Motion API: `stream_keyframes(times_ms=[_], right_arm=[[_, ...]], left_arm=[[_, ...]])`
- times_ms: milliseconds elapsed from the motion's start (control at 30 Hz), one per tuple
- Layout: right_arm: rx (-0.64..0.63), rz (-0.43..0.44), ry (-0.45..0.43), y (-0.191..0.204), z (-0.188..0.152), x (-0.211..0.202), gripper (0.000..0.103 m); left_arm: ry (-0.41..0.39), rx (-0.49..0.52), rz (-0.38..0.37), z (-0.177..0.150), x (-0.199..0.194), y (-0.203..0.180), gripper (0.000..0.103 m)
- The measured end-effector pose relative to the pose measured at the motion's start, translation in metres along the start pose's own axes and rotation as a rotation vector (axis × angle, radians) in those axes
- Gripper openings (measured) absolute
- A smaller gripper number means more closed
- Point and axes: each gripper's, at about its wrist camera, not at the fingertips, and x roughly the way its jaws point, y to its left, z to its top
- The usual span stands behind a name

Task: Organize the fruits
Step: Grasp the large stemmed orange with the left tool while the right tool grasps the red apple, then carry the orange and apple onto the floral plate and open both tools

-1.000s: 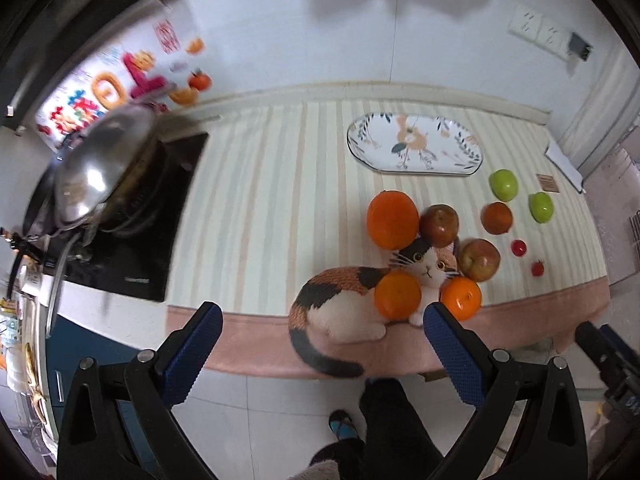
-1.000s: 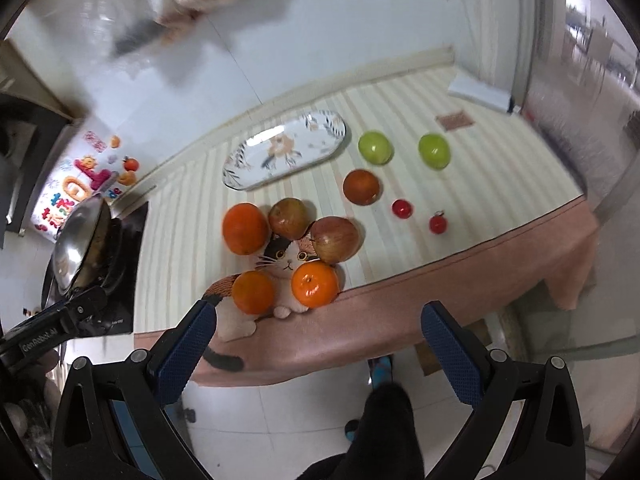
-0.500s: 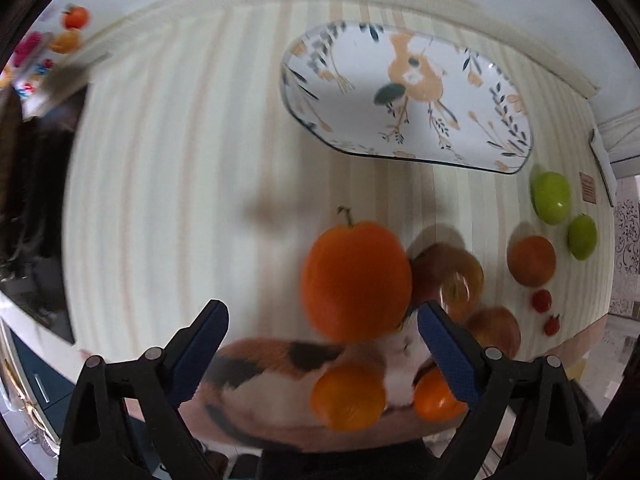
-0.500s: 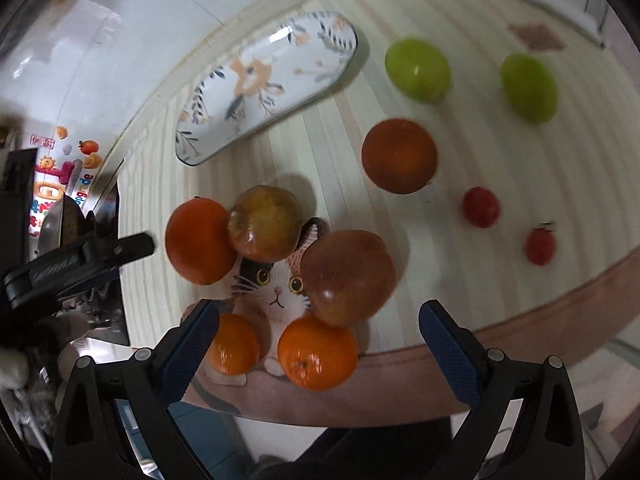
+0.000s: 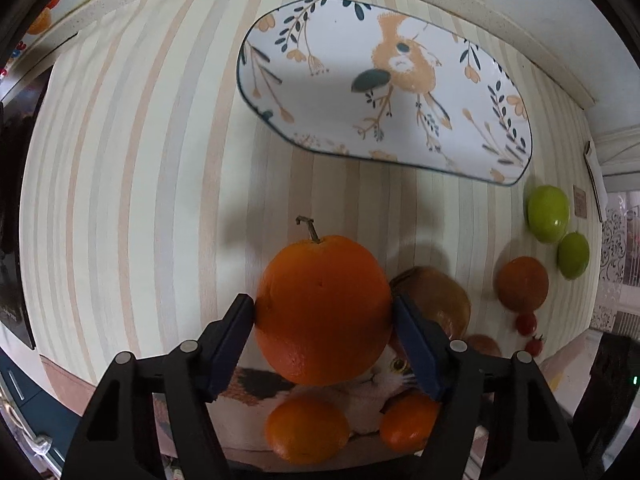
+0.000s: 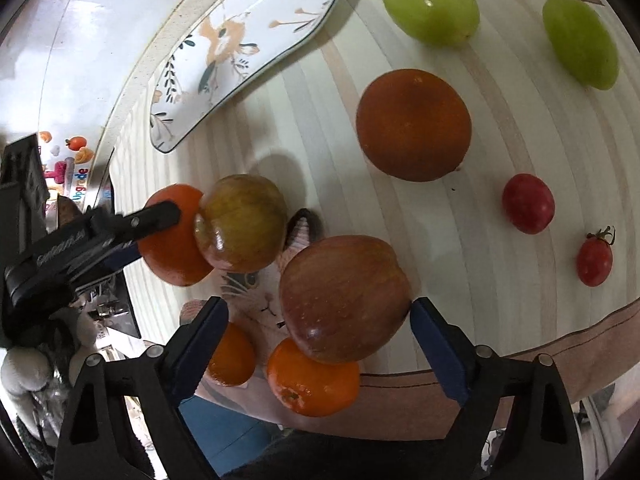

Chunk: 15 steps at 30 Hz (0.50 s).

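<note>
Left gripper (image 5: 323, 314): jaws have just been closing and now pinch the large stemmed orange (image 5: 323, 312), one blue pad on each flank. The orange sits on the tabletop (image 5: 140, 160) at the top of a cat picture (image 6: 256, 296) printed on the cloth.

Right gripper (image 6: 318, 320): jaws have just been closing, with the red apple (image 6: 344, 296) between them. The right pad lies at the apple's edge; the left pad stands apart from it, so no grip.

Count, right wrist view:
- oranges, bright: 3 (one large, two small (image 6: 312, 384) near the edge)
- darker orange fruit (image 6: 414, 124): 1
- apples: 2 (red one; greenish-red one (image 6: 242, 228) touching the large orange)
- green fruits (image 6: 430, 2): 2
- cherry tomatoes (image 6: 528, 208): 2
- oval plate (image 5: 384, 92) with bird and leaf print: 1, nothing on it

Surface: pale striped cloth with a pink border at the near edge. White wall behind. Colourful stickers (image 6: 76, 160) at far left.
</note>
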Motion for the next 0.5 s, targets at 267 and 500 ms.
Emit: stream_keyframes(times_ms=[267, 500], right_arm=[[0.011, -0.031, 0.018, -0.002, 0.0, 0.013, 0.082], [0.014, -0.054, 0.009, 0.003, 0.0, 0.021, 0.079]], left_arm=[[-0.027, 0.039, 0.041, -0.009, -0.008, 0.016, 0.072], [0.002, 0.064, 0.035, 0.003, 0.0, 0.018, 0.077]])
